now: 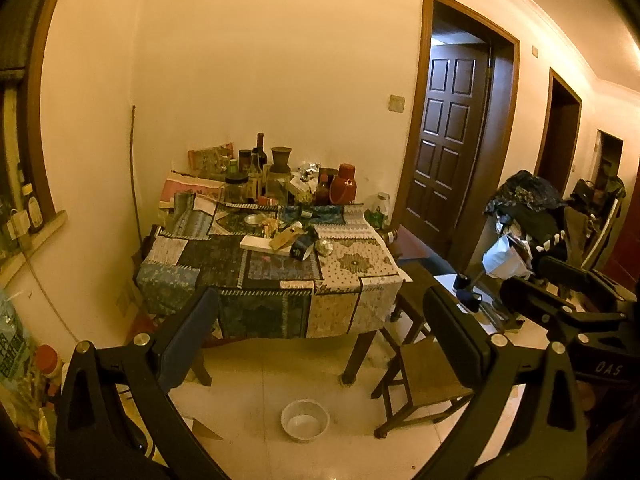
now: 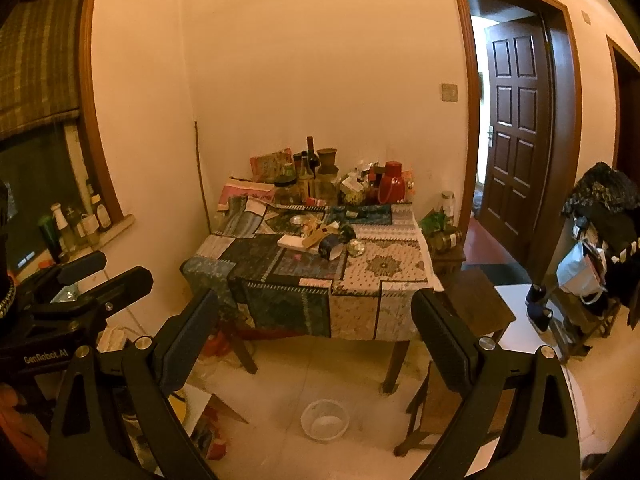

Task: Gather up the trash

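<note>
Now | left gripper (image 1: pixel 320 320), right gripper (image 2: pixel 316 320): jaws spread, empty | dark blue carton (image 1: pixel 304 243) tipped over on table (image 1: pixel 360 268)

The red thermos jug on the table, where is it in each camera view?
Left wrist: red thermos jug stands at the table's back right, just right of centre.
Right wrist: red thermos jug is at the back right too.
Shared landmark: white bowl on the floor.
</note>
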